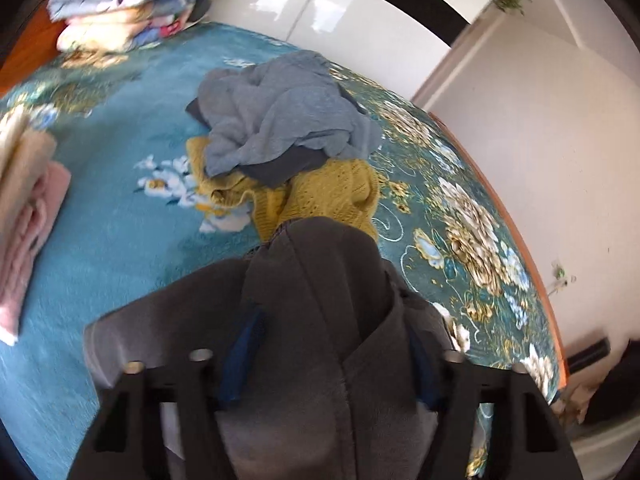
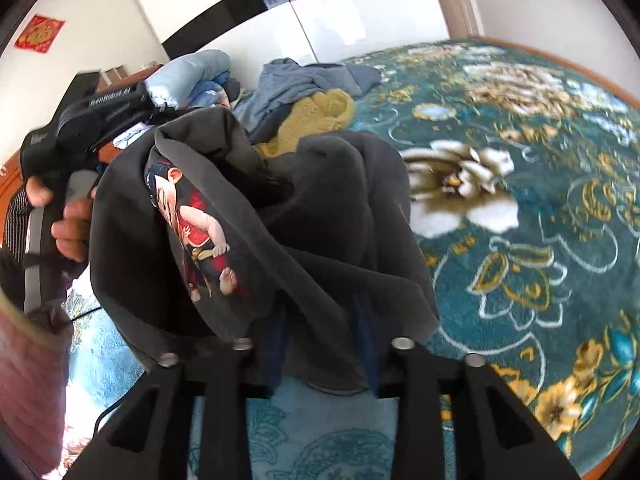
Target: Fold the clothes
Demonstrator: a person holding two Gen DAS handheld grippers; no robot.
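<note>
A dark grey garment with a cartoon print hangs bunched above the bed, held by both grippers. My left gripper is shut on its cloth; the blue pads are partly covered. It also shows from outside in the right wrist view, held by a hand. My right gripper is shut on the garment's lower folds. Beyond lies a pile: a grey-blue garment on a mustard yellow knit.
The bed has a teal floral blanket. Folded pink and cream clothes sit at the left. Stacked bedding lies at the headboard end. A white wardrobe and wall stand beyond the bed's wooden edge.
</note>
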